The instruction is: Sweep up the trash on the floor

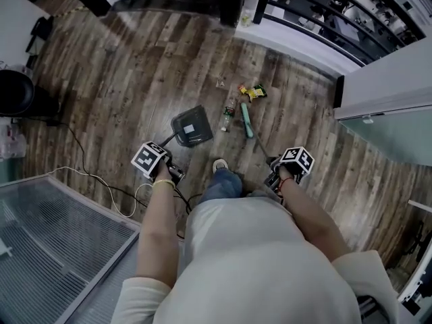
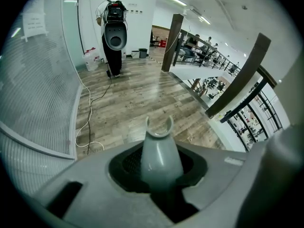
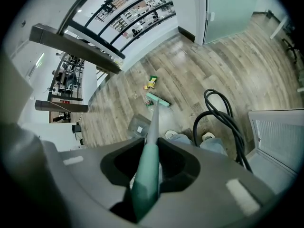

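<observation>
Clamping the dustpan handle [image 2: 160,158] between its jaws, the left gripper [image 1: 173,173] is holding the dustpan [image 1: 192,127] at the floor [image 1: 135,79]. The right gripper [image 1: 274,178] is squeezing the teal broom handle [image 3: 147,175], and the broom head [image 1: 247,119] is lying just beside the trash [image 1: 252,92].

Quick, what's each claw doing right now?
Left claw: shut on the dustpan.
Right claw: shut on the broom.
</observation>
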Demonstrator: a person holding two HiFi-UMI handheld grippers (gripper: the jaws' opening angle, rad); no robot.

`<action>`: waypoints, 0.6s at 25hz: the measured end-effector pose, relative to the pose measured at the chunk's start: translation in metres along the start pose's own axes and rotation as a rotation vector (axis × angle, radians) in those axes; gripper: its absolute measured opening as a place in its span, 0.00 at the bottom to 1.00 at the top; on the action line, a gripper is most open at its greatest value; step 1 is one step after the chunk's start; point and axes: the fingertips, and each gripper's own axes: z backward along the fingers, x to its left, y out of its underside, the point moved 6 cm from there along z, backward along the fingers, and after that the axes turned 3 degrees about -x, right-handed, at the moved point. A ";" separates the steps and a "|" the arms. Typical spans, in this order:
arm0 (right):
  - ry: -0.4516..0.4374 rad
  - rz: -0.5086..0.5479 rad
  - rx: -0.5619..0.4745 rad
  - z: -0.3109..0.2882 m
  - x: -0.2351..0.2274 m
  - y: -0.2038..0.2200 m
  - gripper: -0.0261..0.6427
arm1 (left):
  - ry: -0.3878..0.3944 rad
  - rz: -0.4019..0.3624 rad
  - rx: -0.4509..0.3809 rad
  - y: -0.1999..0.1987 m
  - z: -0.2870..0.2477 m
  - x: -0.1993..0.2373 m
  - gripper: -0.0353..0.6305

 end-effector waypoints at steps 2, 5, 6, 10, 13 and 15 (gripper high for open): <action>0.004 -0.008 -0.006 -0.003 0.006 -0.003 0.18 | 0.004 -0.009 0.004 -0.008 -0.006 -0.006 0.18; 0.014 -0.018 -0.013 -0.009 0.014 -0.007 0.18 | 0.007 -0.020 0.012 -0.018 -0.015 -0.016 0.18; 0.017 -0.022 -0.016 -0.012 0.017 -0.009 0.18 | 0.008 -0.024 0.015 -0.020 -0.019 -0.019 0.18; 0.028 -0.032 -0.023 -0.022 0.028 -0.016 0.18 | 0.008 -0.021 0.027 -0.029 -0.032 -0.031 0.18; 0.037 -0.039 -0.025 -0.029 0.037 -0.022 0.18 | 0.006 -0.024 0.038 -0.036 -0.041 -0.041 0.18; 0.041 -0.053 -0.023 -0.034 0.045 -0.025 0.18 | 0.008 -0.034 0.043 -0.041 -0.047 -0.049 0.18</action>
